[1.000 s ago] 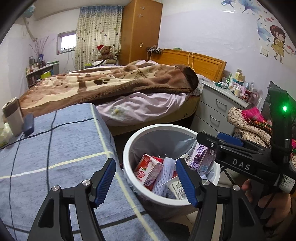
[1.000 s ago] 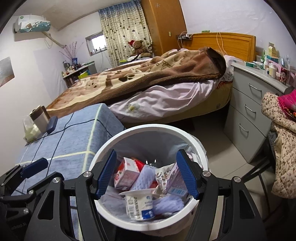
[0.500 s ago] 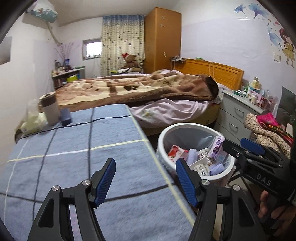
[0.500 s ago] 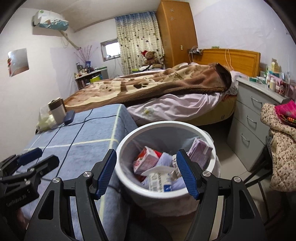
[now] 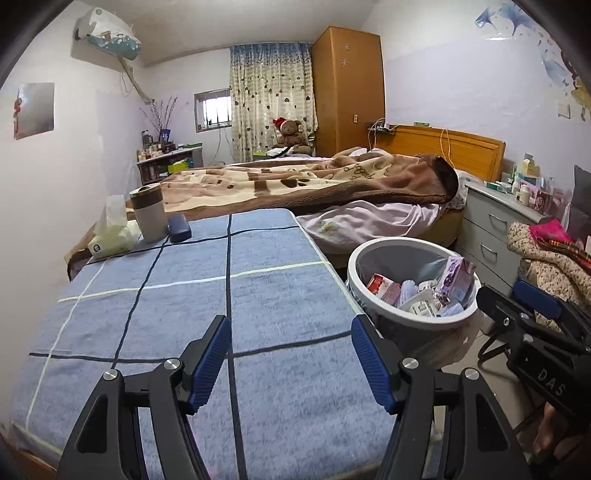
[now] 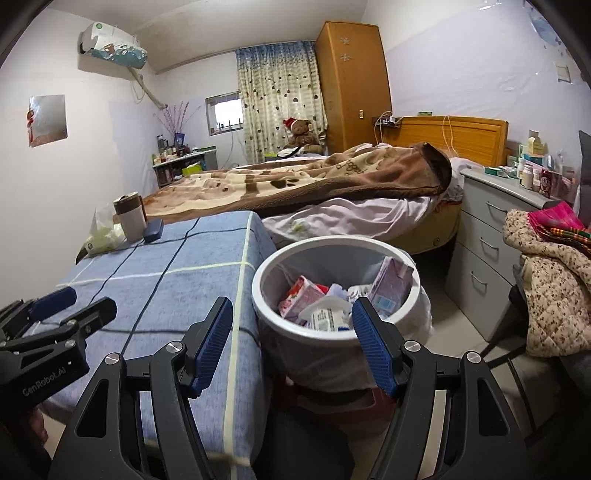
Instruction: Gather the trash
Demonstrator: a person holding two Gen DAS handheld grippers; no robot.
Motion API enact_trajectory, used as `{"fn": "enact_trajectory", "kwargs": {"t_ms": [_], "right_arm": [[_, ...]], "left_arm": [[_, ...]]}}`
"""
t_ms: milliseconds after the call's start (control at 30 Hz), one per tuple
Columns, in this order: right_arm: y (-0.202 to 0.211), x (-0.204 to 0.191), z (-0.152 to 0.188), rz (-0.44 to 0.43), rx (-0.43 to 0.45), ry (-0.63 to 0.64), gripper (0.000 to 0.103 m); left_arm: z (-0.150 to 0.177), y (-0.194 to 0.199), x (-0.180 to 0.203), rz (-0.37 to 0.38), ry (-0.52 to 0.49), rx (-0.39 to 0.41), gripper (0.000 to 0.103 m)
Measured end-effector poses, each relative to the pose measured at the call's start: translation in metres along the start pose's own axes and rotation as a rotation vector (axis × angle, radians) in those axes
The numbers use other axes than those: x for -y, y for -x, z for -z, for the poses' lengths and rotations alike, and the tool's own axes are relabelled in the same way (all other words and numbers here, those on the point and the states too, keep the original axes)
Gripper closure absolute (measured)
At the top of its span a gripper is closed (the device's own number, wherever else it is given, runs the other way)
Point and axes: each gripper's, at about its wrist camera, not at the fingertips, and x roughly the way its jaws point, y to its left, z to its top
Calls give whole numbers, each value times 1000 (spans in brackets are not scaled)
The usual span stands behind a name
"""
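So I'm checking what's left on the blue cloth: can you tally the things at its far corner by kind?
Tissue pack: 1
Cup: 1
Dark blue case: 1
Total: 3

location type: bedroom in a private home. identifying features follow.

a bed [image 5: 369,192] with a wooden headboard [image 5: 447,146] occupies the centre of the frame, covered by a brown patterned blanket [image 5: 295,181]. a tall wooden wardrobe [image 5: 347,92] stands at upper centre, beside a curtained window [image 5: 271,99]. a teddy bear [image 5: 291,133] sits below the curtain. a wall-mounted air conditioner [image 5: 109,35] appears at upper left. a grey drawer unit [image 6: 495,229] at right carries bottles and small boxes. folded clothing [image 6: 550,258] is piled at far right. cartoon wall stickers [image 5: 554,66] appear at upper right. a small table under a blue checked cloth [image 5: 221,288] fills the lower left, with a white waste bin [image 5: 360,291] just beside it.
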Motion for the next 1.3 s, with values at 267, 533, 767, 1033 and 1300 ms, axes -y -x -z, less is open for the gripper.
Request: {"fn": "enact_trajectory", "kwargs": {"t_ms": [267, 533, 767, 1033, 1300], "right_arm": [[13, -7, 8, 27, 37, -1, 34], [15, -11, 11, 15, 41, 6, 34], [18, -11, 12, 11, 45, 10, 34], [19, -12, 11, 8, 45, 11, 34], [19, -14, 10, 5, 46, 18, 34]], "left_arm": [[12, 9, -5, -12, 13, 2, 36], [15, 12, -4, -19, 15, -1, 36], [15, 16, -1, -29, 13, 5, 36], [15, 17, -2, -32, 16, 7, 36], [14, 16, -1, -32, 19, 10, 36]]}}
